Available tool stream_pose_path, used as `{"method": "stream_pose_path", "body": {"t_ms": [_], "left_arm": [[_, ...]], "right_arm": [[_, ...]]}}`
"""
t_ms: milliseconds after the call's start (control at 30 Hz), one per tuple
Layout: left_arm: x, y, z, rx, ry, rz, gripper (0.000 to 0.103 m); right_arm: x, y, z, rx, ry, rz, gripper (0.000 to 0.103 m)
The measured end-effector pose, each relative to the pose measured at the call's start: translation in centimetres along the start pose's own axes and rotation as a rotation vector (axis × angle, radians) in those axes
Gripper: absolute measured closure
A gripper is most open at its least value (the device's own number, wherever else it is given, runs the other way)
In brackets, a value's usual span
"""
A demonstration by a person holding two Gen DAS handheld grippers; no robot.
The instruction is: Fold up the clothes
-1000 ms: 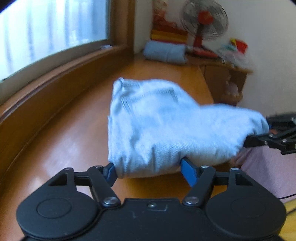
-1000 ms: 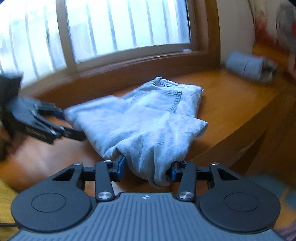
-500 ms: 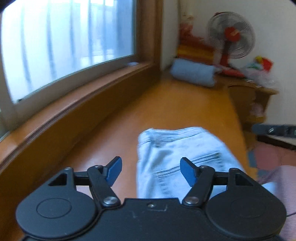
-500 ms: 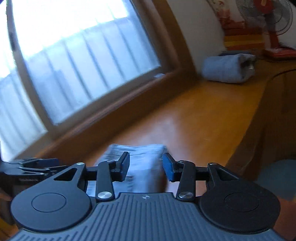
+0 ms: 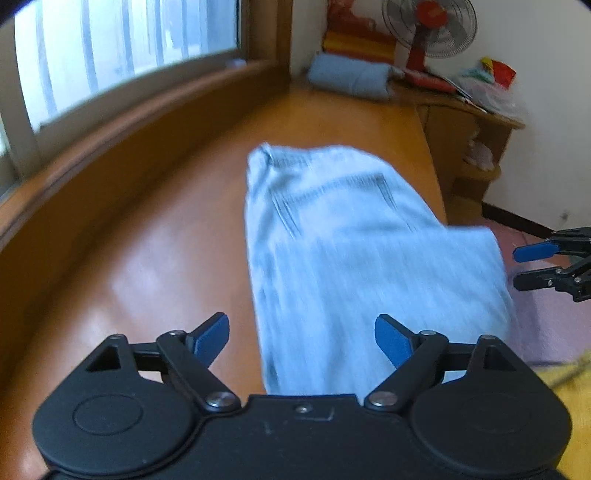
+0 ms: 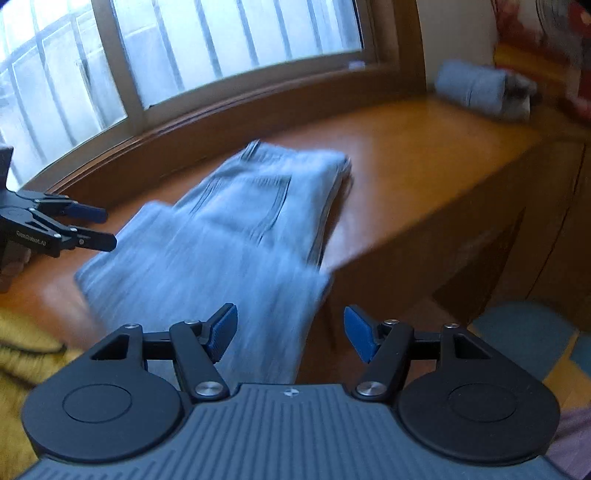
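Jeans released, both grippers spread.
Jeans (image 5: 354, 251) run toward 12 o'clock from left gripper (image 5: 302, 338); right gripper (image 6: 290, 329), jaws just opened, empty, equally near.

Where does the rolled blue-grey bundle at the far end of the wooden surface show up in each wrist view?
Left wrist: the rolled blue-grey bundle lies top centre, in the corner left of the fan.
Right wrist: the bundle lies upper right, near the wall.
Shared landmark: the light blue jeans lie on the wooden surface, in front of the bundle in both views.
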State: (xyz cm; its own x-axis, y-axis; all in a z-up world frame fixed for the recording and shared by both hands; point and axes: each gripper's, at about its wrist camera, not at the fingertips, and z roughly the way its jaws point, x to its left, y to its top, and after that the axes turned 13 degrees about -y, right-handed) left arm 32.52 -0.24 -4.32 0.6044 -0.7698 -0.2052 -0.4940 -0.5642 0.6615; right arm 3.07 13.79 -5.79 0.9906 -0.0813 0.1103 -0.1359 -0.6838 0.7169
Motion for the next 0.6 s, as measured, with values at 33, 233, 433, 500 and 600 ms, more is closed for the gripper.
{"method": "stream_pose_path", "body": {"t_ms": [33, 233, 433, 500, 600], "left_arm": [[-0.2, -0.6, 0.1, 0.016, -0.009, 0.000, 0.017], [-1.0, -2.7, 1.7, 0.055, -0.040, -0.001, 0.016], [-0.2, -1.3, 3.3, -0.035, -0.009, -0.042, 0.010], [-0.1, -0.5, 3.8, -0.046, 0.006, -0.028, 0.010], [0.0, 0.4, 4.4, -0.056, 0.025, 0.004, 0.010]], "right_arm": [[0.0, -0.8, -0.1, 0.029, 0.023, 0.008, 0.030], [2.6, -2.7, 1.5, 0.051, 0.043, -0.100, 0.059], [5.7, 0.8, 3.6, -0.078, -0.059, -0.289, 0.090], [5.6, 2.0, 3.7, -0.113, -0.063, -0.324, 0.090], [5.6, 4.1, 3.7, -0.182, -0.094, -0.337, 0.090]]}}
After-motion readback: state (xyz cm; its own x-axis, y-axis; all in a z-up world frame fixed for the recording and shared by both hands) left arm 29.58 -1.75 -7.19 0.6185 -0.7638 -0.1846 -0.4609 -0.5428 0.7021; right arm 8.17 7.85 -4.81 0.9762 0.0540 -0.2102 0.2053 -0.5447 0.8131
